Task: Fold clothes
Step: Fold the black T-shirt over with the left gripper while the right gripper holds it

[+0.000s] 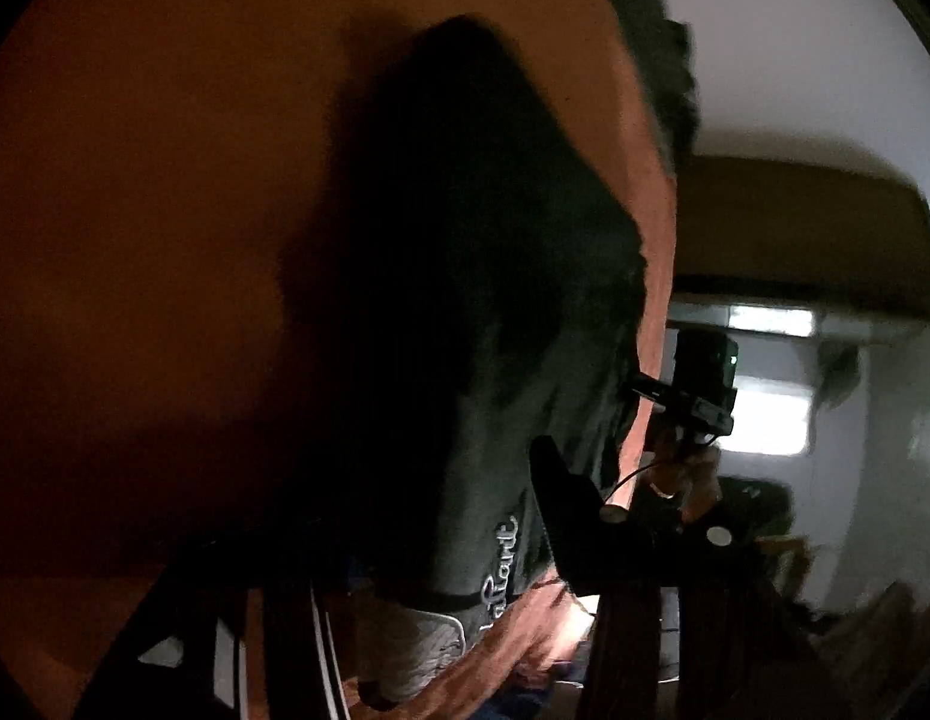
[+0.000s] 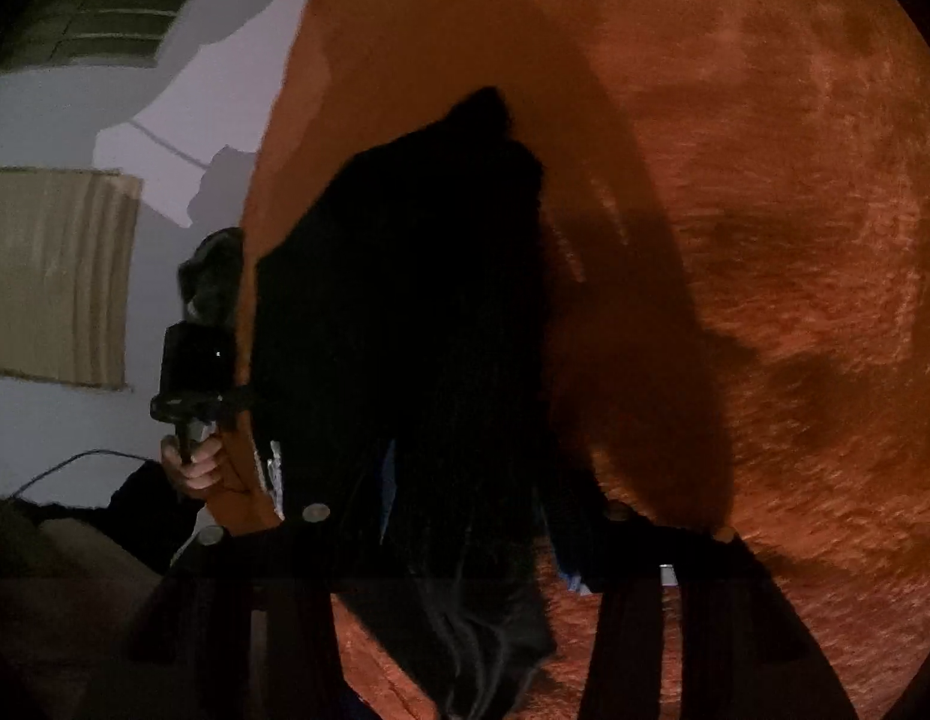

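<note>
Dark garment [image 1: 477,300] with script lettering hangs before orange cloth [image 1: 153,210], filling the view. Right: a hand [image 1: 687,474] grips the other tongs' handle, a white wall [image 1: 783,60] behind.

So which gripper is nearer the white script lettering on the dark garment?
Left. The white script lettering sits on the dark garment just beside the left gripper; the right gripper is farther off, at the garment's edge.

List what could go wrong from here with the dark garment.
1. The dark garment hangs bunched between the grippers, so a fold could set crooked.
2. Both views are dim and the garment fills them; the grip cannot be checked, so it might slip.
3. It may drag on the orange cloth.
</note>
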`<control>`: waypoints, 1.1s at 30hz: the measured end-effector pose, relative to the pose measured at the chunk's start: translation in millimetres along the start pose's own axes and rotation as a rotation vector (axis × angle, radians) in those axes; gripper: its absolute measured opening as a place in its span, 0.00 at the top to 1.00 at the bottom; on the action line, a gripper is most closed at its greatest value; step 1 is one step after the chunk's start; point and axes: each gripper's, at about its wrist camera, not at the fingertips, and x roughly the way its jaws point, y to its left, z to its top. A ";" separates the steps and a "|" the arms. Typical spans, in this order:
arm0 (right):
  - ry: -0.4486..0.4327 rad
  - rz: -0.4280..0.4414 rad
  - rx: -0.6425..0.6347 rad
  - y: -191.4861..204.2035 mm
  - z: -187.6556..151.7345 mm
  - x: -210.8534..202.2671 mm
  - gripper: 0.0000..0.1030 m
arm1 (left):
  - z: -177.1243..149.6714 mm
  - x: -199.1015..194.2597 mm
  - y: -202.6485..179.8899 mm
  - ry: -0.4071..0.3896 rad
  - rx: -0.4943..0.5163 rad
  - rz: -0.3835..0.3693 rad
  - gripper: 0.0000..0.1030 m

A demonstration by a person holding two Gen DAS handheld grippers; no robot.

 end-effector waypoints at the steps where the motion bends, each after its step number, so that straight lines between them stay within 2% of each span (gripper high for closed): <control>1: 0.006 0.003 0.001 -0.3 0.5 0.6 0.58 | -0.2 -0.3 3.2 0.000 -0.014 -0.018 0.50; 5: 0.007 0.060 0.032 -0.4 2.3 9.2 0.52 | -2.8 5.1 -2.7 0.024 0.012 -0.070 0.49; 7: 0.010 0.081 0.023 2.2 2.4 11.6 0.51 | -3.4 8.0 -6.0 0.025 0.030 -0.064 0.52; 8: 0.010 0.089 0.018 3.2 1.3 10.9 0.51 | -3.8 9.5 -7.6 0.026 0.039 -0.060 0.63; 9: 0.010 0.098 0.012 4.1 -0.2 9.5 0.56 | -4.1 9.5 -7.5 0.024 0.045 -0.056 0.71; 10: 0.010 0.101 0.006 6.3 -1.5 8.9 0.65 | -4.5 7.4 -5.1 0.020 0.048 -0.050 0.78; 12: 0.019 0.092 -0.005 7.5 -4.6 6.3 0.73 | -5.1 2.0 2.6 0.016 0.036 -0.056 0.78; 15: 0.015 0.098 0.014 2.0 -6.0 -0.8 0.73 | -4.8 0.4 13.8 0.028 -0.005 -0.074 0.72; 17: 0.024 0.109 0.029 4.5 -3.0 5.3 0.67 | -3.4 6.1 13.3 0.035 -0.031 -0.099 0.62; 19: 0.036 0.124 0.017 11.8 1.3 15.7 0.61 | -1.6 9.8 9.8 0.036 -0.027 -0.112 0.57; 24: 0.057 0.154 0.018 23.0 7.4 30.2 0.61 | -2.8 15.3 -2.2 0.017 0.043 -0.088 0.57; 26: 0.053 0.149 0.010 24.5 5.8 29.4 0.61 | -4.0 13.5 -2.2 0.005 0.048 -0.085 0.61; 27: 0.051 0.146 0.005 25.2 4.9 28.9 0.68 | -4.6 12.0 -1.2 -0.002 0.049 -0.082 0.63; 28: 0.048 0.135 0.000 26.0 4.0 28.7 0.79 | -5.3 10.5 0.0 -0.009 0.049 -0.080 0.72; 29: 0.043 0.127 0.003 26.5 2.8 29.0 0.82 | -6.0 9.3 0.3 -0.017 0.047 -0.082 0.79; 31: 0.025 0.111 0.000 31.3 0.3 28.2 0.85 | -7.4 7.1 0.8 -0.033 0.043 -0.086 0.85; 33: 0.000 0.109 0.003 39.0 -0.8 24.3 0.87 | -8.7 5.2 -5.5 -0.047 0.058 -0.089 0.86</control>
